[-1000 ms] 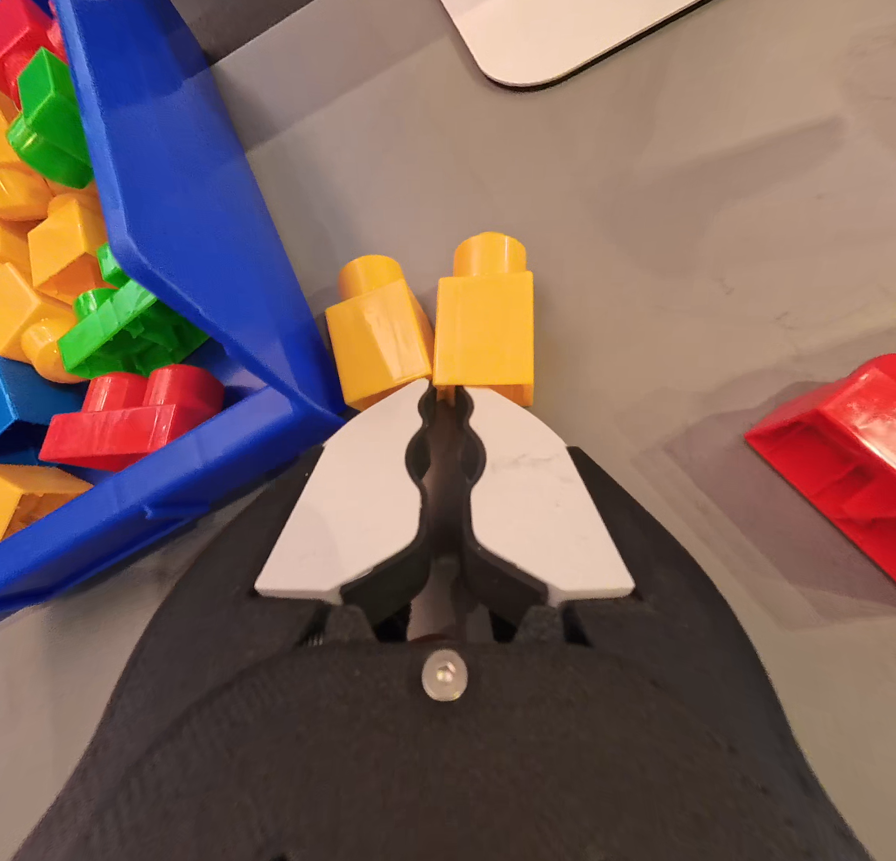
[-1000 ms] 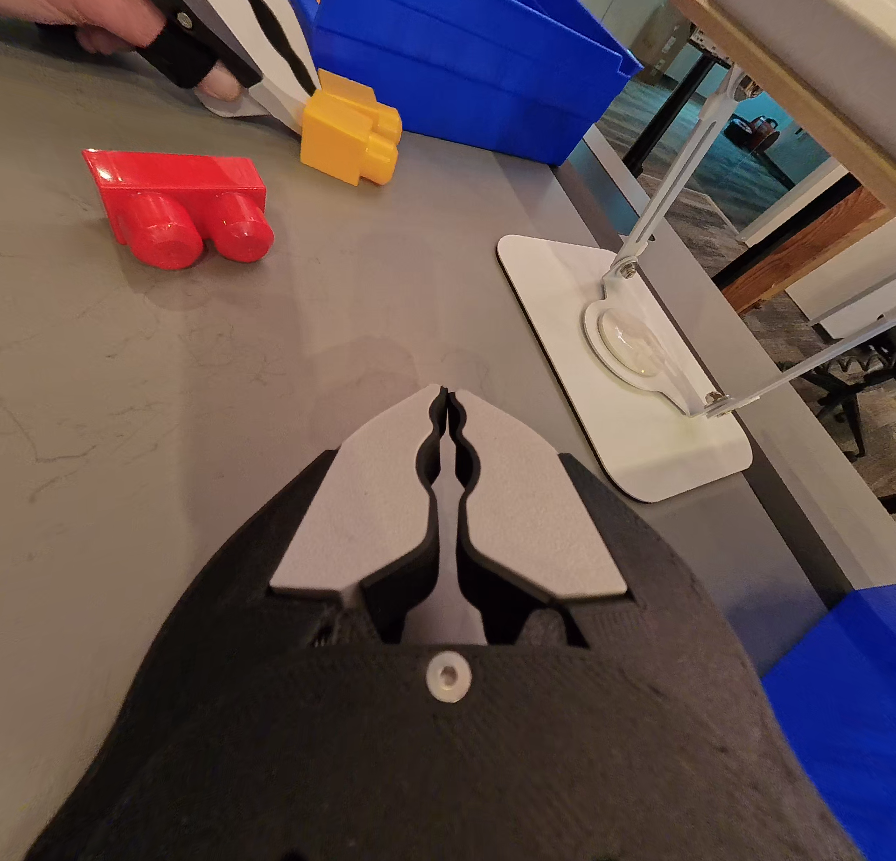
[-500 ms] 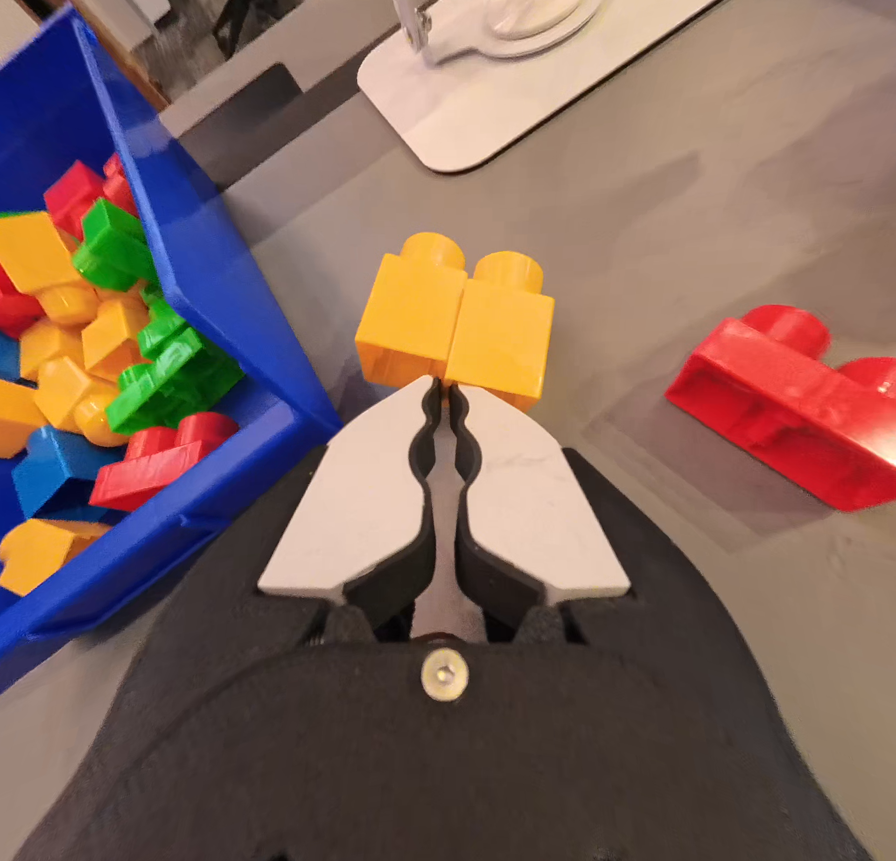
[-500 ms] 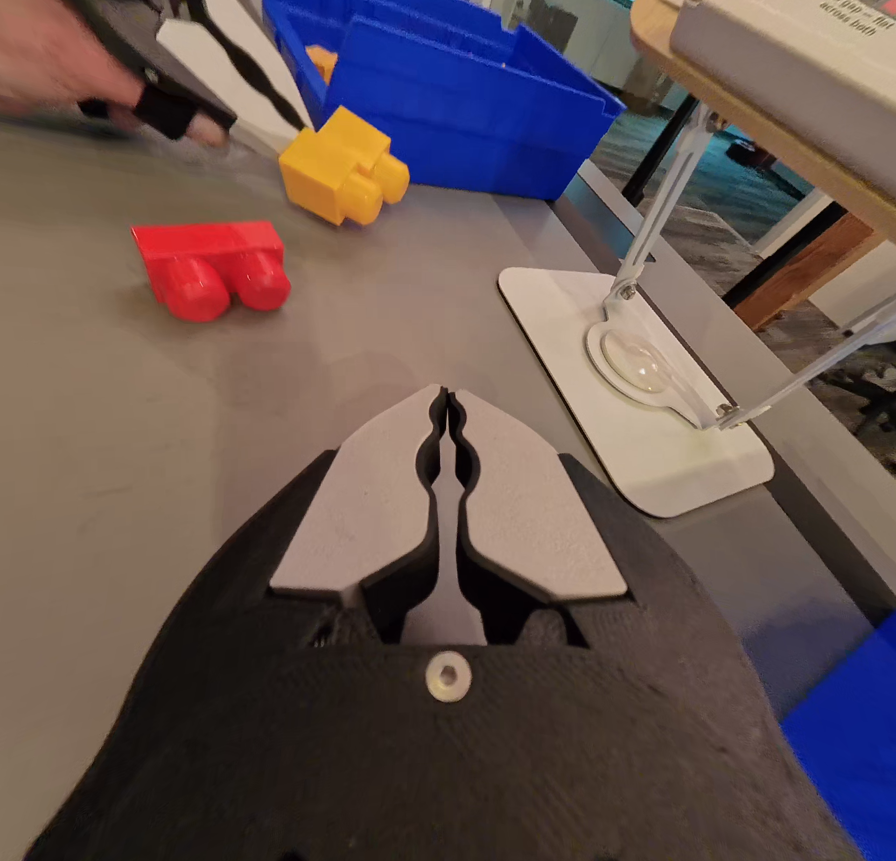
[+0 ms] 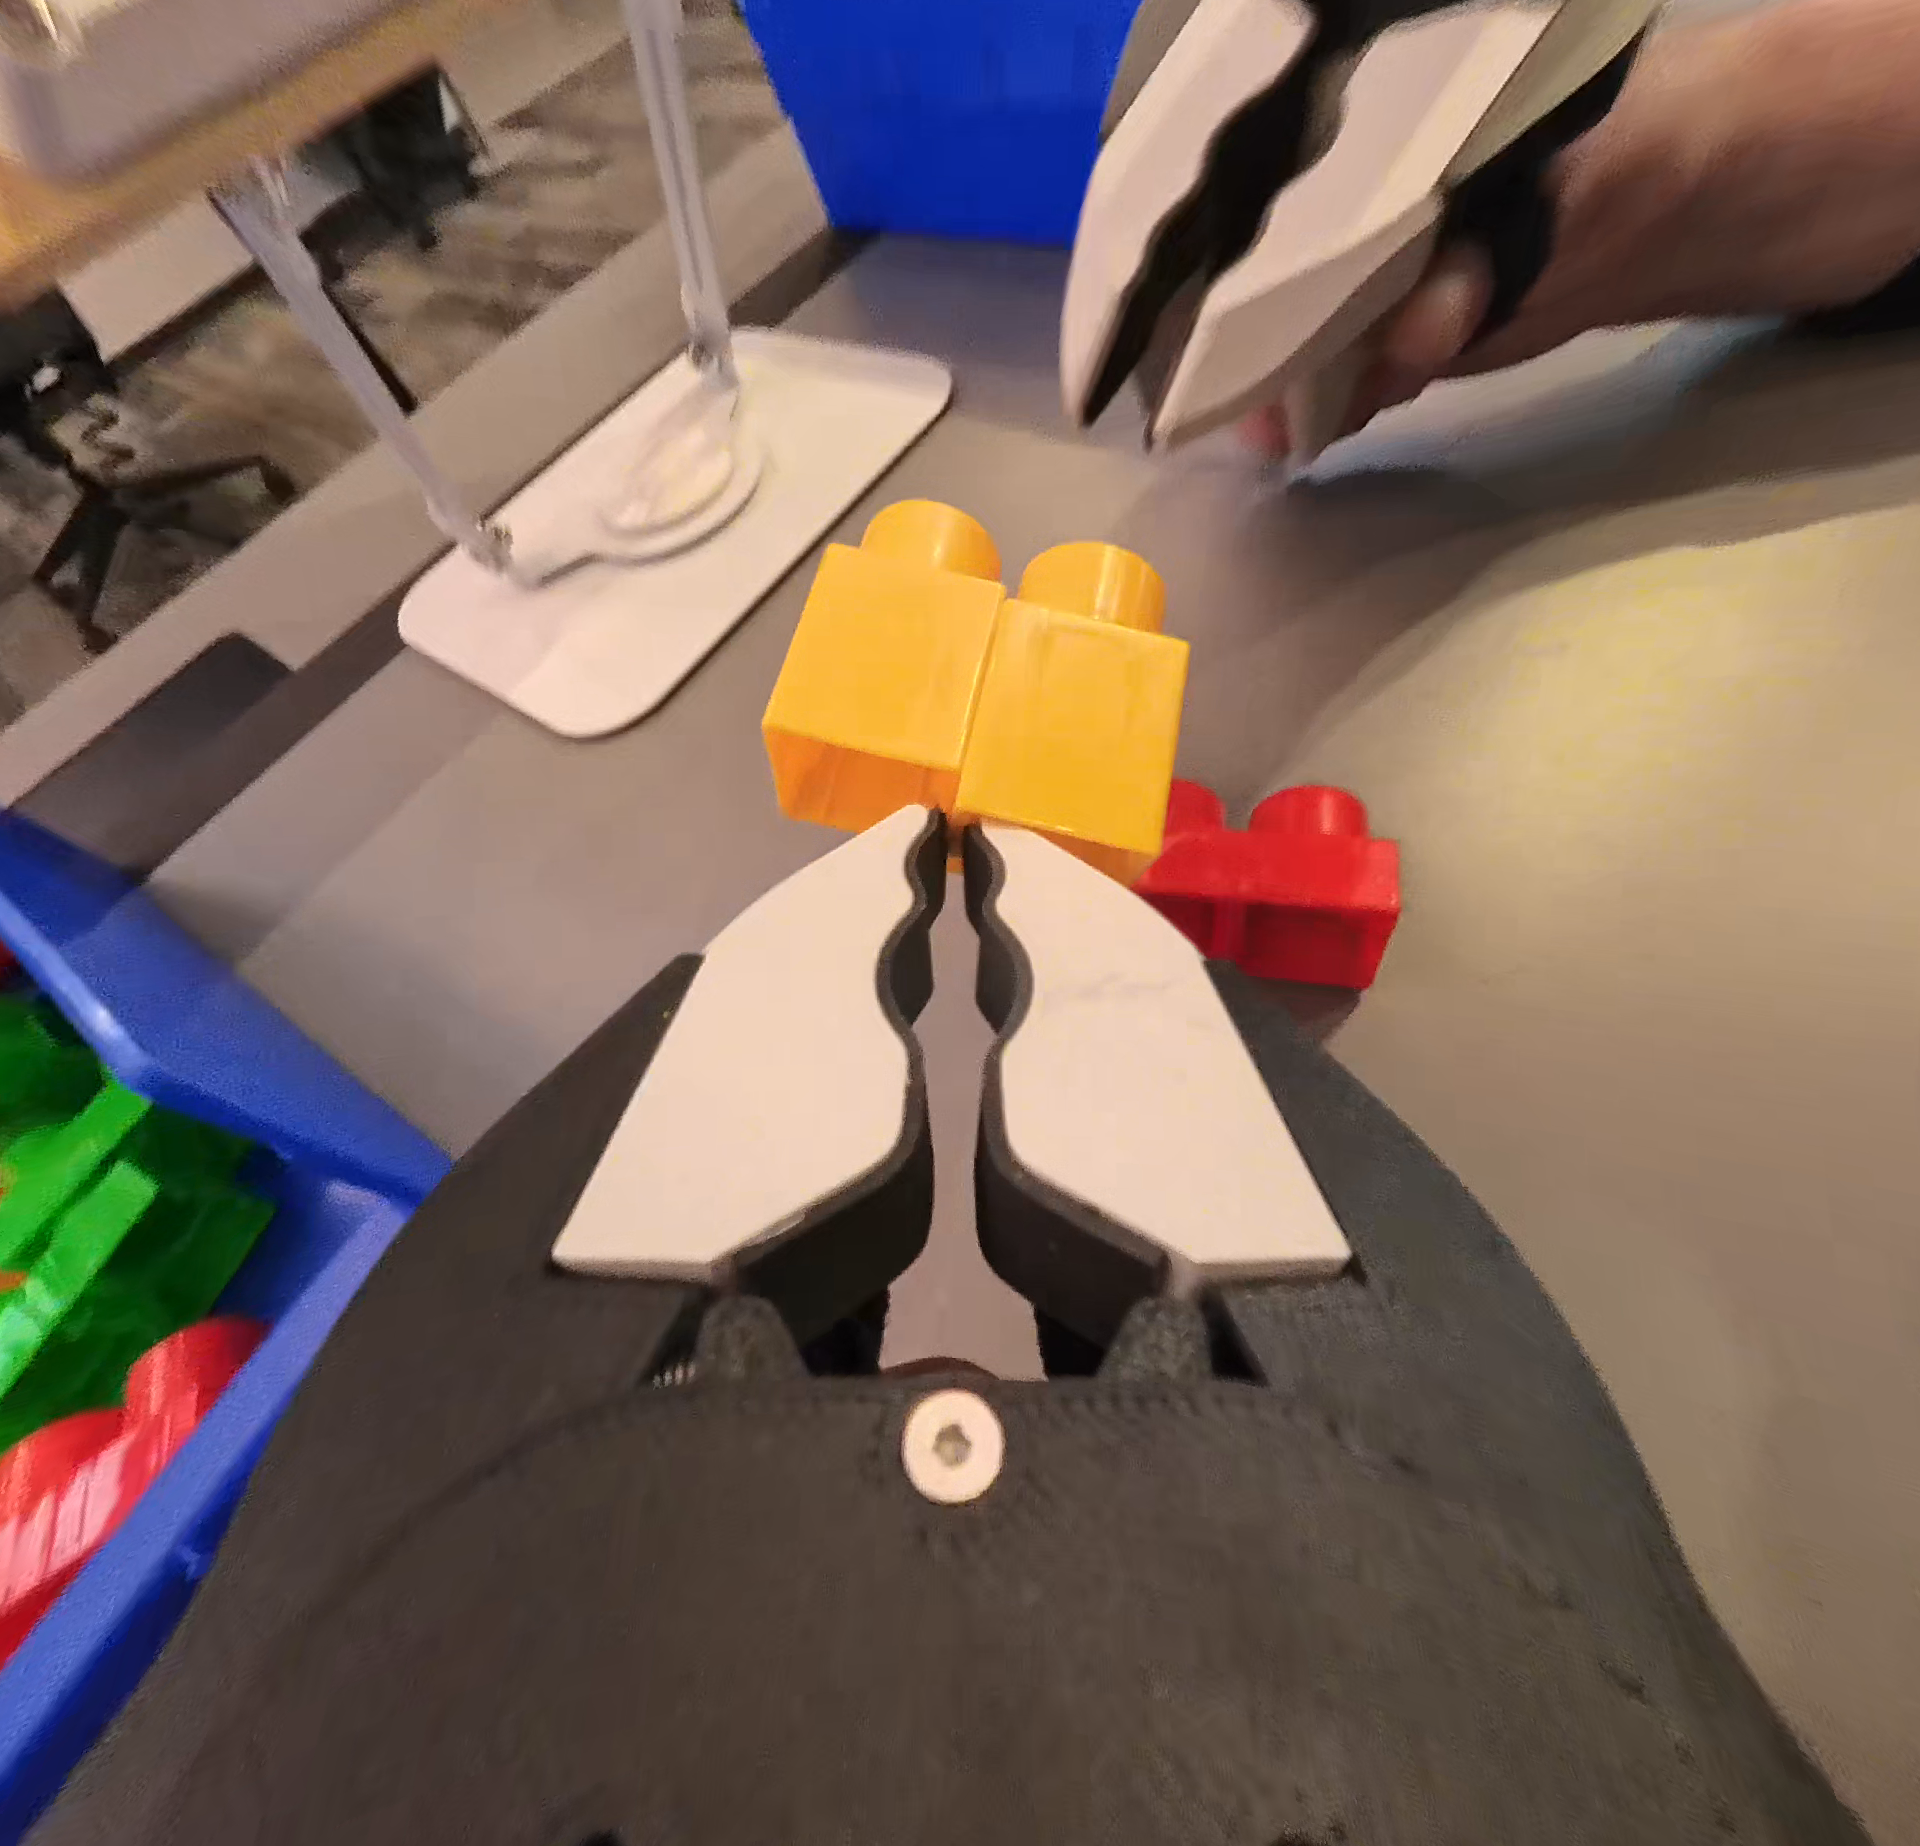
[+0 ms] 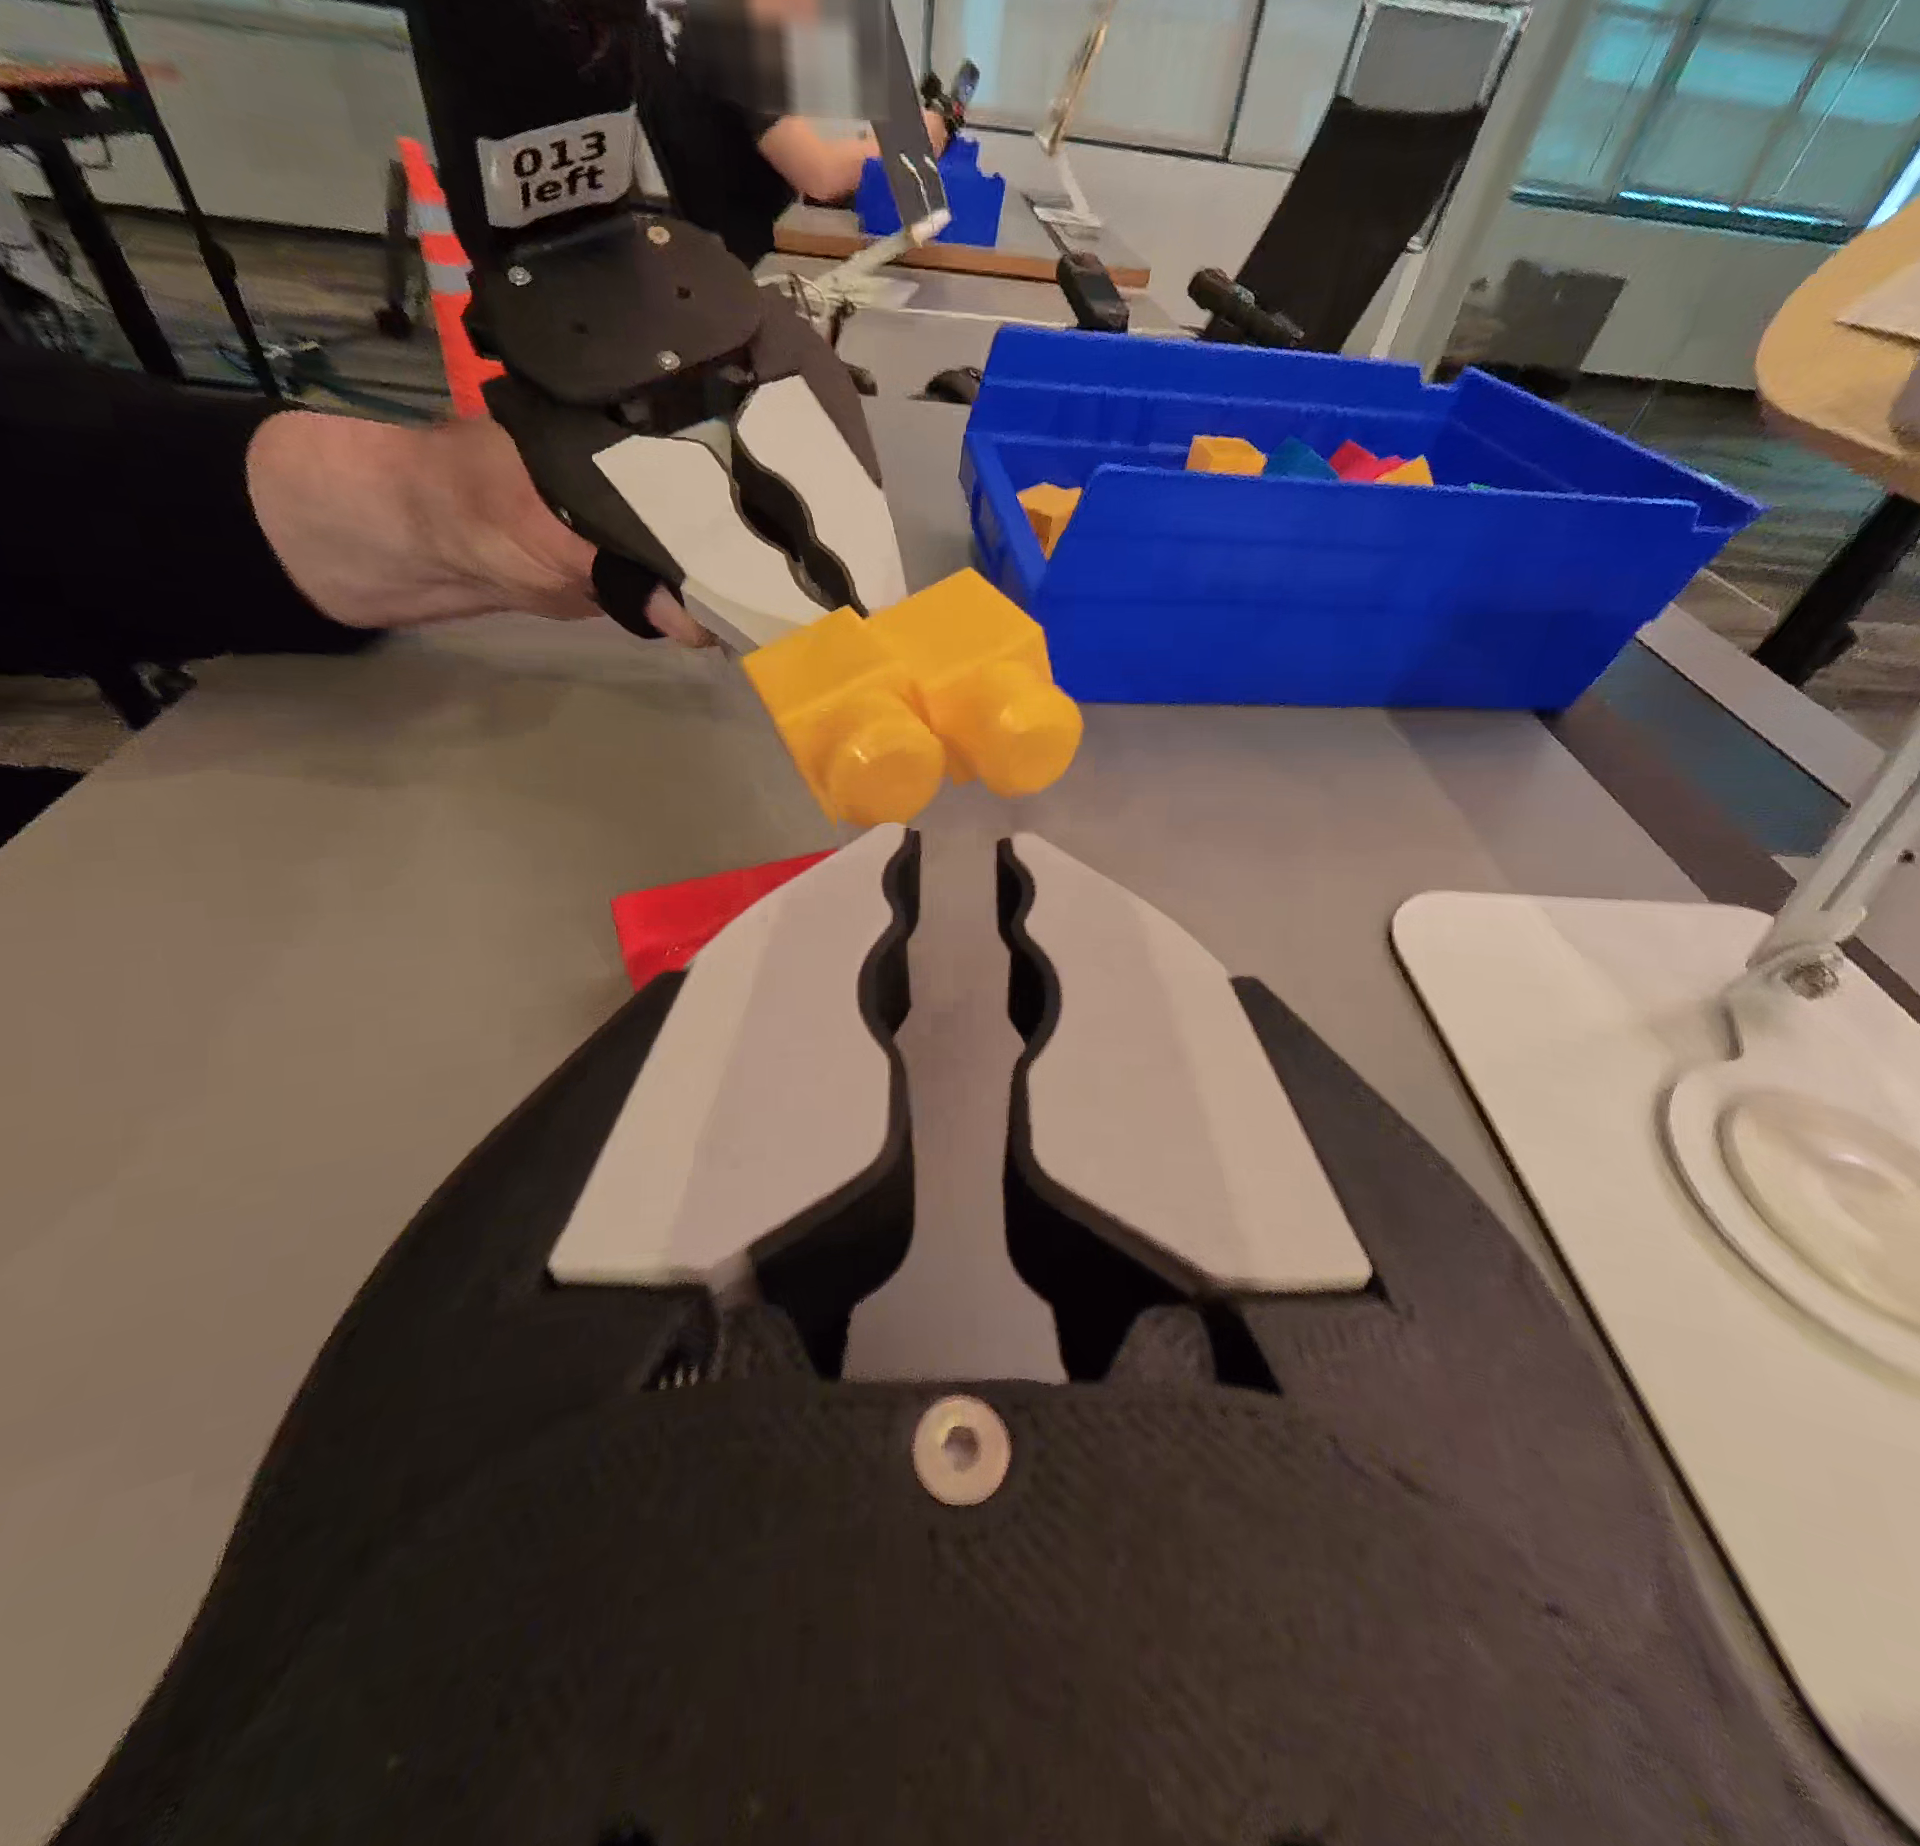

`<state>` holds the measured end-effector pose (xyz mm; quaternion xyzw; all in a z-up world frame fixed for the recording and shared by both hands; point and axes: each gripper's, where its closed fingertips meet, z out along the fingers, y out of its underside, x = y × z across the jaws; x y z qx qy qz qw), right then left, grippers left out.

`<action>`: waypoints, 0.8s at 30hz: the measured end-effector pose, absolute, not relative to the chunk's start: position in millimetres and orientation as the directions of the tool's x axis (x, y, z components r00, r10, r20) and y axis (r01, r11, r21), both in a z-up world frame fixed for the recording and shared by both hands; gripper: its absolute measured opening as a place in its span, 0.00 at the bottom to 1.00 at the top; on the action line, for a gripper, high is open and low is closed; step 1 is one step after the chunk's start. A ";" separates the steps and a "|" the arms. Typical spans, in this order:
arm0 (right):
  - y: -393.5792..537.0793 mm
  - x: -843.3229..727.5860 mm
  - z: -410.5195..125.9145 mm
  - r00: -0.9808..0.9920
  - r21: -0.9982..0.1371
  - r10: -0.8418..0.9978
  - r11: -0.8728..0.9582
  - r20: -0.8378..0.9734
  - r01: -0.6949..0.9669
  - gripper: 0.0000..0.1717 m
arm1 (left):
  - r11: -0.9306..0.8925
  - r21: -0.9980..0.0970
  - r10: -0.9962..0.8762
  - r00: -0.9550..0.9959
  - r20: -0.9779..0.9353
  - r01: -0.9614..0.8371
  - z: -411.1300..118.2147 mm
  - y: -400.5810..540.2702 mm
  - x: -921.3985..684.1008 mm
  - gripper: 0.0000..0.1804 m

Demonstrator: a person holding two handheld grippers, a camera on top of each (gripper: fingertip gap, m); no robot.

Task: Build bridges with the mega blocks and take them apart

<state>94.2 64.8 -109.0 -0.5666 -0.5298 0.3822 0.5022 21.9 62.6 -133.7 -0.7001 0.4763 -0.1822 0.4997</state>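
My left tool (image 5: 951,840) is raised off the desk, tips pinched on a yellow block (image 5: 977,705). My right tool (image 6: 956,851) faces it, fingers apart, bare.

White printed label (image 6: 559,167) on left hand-held gripper (image 6: 821,607).

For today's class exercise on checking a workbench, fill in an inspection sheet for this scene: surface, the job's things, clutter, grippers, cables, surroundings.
Surface: grey table, bare in the middle.
Job's things: yellow block, two studs, lifted off the table; red block lying on the table under it; blue bin with mixed blocks at the back.
Clutter: white stand base with clear legs, to the right.
Grippers: left gripper pinches the yellow block's bottom edge; right gripper open, holding nothing, just short of the block's studs.
Cables: nothing seen on the table.
Surroundings: another blue bin near the right hand; a person at a far table, windows, an orange cone.
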 end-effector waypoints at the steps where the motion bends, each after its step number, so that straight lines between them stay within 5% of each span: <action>1: 64.6 91.6 -107.3 0.125 -0.976 0.988 0.068 0.095 0.207 0.09 | -0.026 -0.885 -0.859 0.464 -0.218 -0.465 -126.3 60.6 25.9 0.02; 24: 40.8 87.0 -60.6 -0.044 -0.997 0.998 0.050 0.053 -0.064 0.00 | 0.143 -0.943 -0.913 0.327 -0.243 -0.301 -88.1 42.7 74.3 0.01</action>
